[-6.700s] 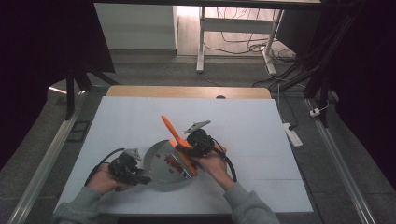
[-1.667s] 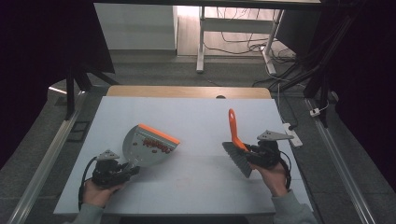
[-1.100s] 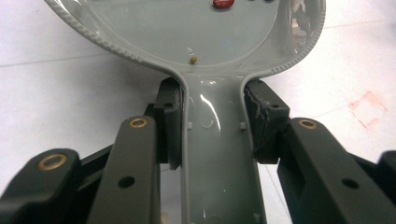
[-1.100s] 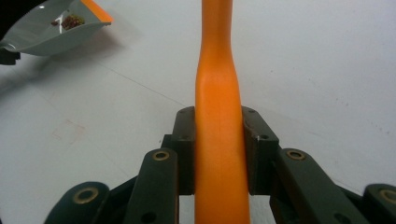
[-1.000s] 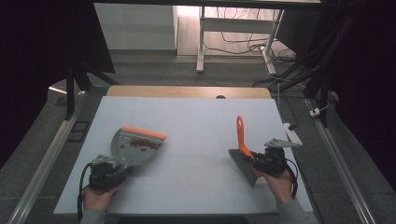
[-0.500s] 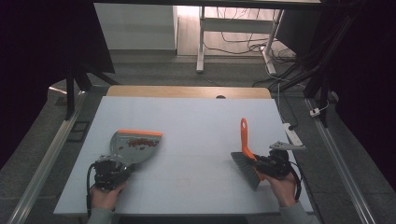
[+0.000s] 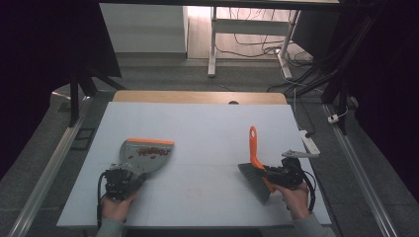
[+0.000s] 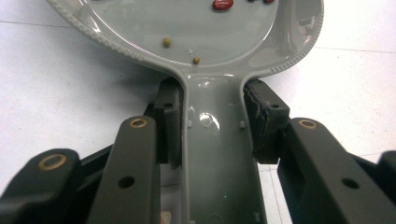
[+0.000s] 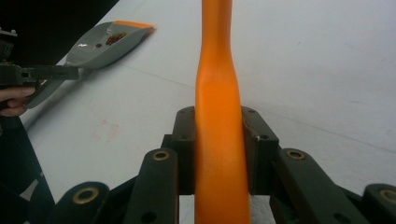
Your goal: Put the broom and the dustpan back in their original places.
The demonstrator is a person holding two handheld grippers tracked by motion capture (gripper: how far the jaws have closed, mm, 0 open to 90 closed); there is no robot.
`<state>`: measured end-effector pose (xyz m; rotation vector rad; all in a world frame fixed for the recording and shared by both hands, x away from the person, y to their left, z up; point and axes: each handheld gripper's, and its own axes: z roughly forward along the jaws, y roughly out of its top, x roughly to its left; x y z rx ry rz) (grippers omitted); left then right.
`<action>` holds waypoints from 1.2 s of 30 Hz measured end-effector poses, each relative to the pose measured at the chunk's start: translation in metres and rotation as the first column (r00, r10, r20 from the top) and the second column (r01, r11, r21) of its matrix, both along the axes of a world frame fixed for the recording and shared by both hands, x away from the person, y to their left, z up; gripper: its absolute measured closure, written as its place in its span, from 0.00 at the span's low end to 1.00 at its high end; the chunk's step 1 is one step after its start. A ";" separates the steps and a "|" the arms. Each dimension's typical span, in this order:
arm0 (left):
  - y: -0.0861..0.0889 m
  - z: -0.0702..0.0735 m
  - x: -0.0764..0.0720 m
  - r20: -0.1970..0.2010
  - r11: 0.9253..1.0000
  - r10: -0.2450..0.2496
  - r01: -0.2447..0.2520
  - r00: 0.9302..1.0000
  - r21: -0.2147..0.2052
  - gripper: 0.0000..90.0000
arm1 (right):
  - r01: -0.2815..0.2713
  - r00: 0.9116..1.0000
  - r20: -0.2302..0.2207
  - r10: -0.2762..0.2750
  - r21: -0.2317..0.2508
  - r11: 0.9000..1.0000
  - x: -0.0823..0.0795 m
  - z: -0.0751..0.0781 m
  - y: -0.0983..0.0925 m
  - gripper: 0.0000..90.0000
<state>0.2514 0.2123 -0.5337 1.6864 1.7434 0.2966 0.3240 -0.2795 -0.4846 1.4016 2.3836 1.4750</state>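
A grey dustpan point(image 7: 143, 154) with an orange front lip rests on the white table at the left, with several red and small beans in its pan point(image 8: 187, 23). My left gripper point(image 7: 121, 181) is shut on the dustpan's grey handle point(image 8: 215, 154); both pads press its sides. At the right, my right gripper point(image 7: 281, 175) is shut on the orange handle point(image 9: 218, 121) of a hand brush point(image 7: 255, 170), whose grey bristles point toward the table's front. The dustpan point(image 9: 105, 42) also appears far off in the right gripper view.
The white tabletop point(image 7: 207, 133) lies between the two tools. A wooden strip point(image 7: 197, 97) runs along its far edge. A white power strip point(image 7: 309, 143) sits at the right edge. A desk frame and cables point(image 7: 257, 44) stand on the floor beyond.
Since several seconds ago the dustpan and brush have parted from the table's middle. Over the last second the dustpan slid a little nearer the left front and the brush settled at the right.
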 end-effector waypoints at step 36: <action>-0.001 -0.002 0.001 0.004 0.999 -0.025 0.025 1.000 0.020 0.63 | 0.103 0.994 0.062 -0.086 -0.358 0.928 0.033 -0.024 0.003 0.52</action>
